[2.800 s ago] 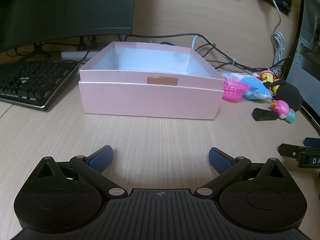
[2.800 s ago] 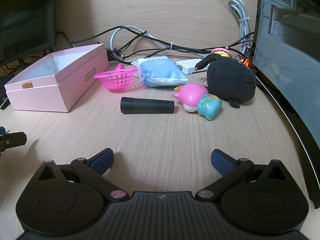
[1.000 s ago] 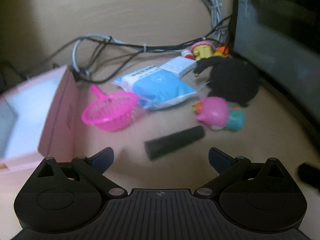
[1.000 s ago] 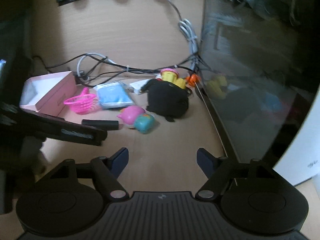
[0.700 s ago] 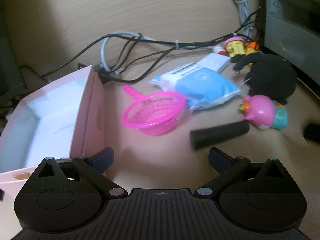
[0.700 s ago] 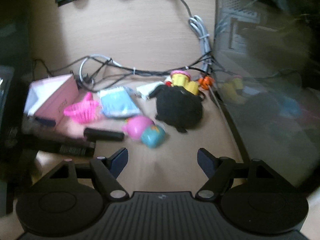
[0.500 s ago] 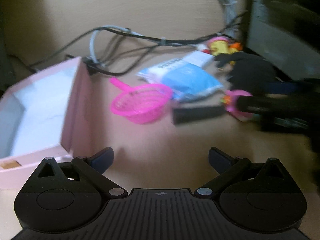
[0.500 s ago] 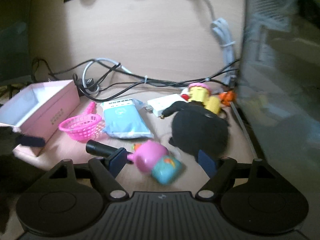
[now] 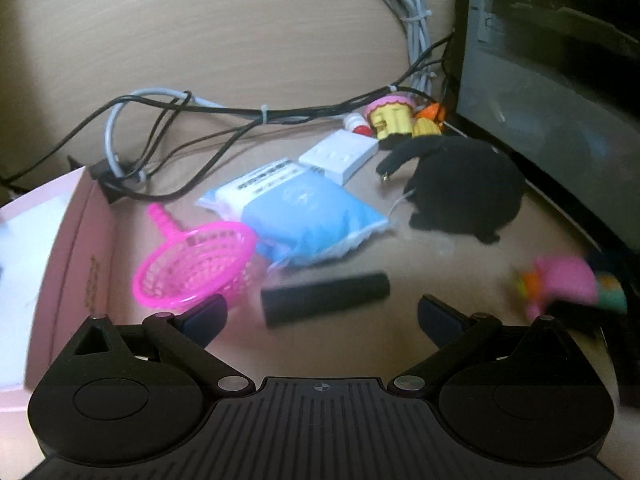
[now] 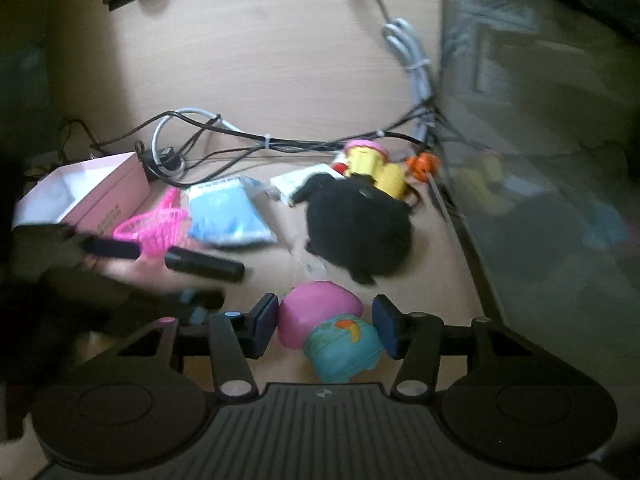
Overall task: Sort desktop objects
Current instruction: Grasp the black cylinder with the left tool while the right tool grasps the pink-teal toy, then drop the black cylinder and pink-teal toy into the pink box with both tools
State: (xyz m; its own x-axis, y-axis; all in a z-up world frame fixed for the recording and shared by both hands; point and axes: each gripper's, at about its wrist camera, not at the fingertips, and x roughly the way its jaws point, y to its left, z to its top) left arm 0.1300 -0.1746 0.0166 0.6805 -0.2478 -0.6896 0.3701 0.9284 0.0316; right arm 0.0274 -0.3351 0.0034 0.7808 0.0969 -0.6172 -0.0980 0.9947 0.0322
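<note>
The right tool (image 10: 325, 330) has its jaws set on either side of the pink-and-teal toy (image 10: 332, 330), which rests on the counter (image 10: 432, 280); the jaws have just been closing, and both pads sit at the toy's flanks, though firm contact cannot be confirmed. The left tool (image 9: 322, 314) has its jaws wide apart and empty, low over the counter. The black cylinder (image 9: 325, 298) lies flat between and just ahead of its fingertips. Just left of the cylinder is the pink mesh basket (image 9: 196, 266), on its side beside the wall of the pink box (image 9: 76, 248), which is open at the top. Behind the basket lies the blue-and-white packet (image 9: 308, 216). To its right sits the black plush (image 9: 466, 190). Farther back are a white adapter block (image 9: 340, 156), a yellow figurine (image 9: 392, 120) and a run of cables (image 9: 224, 120) along the counter's rear.
</note>
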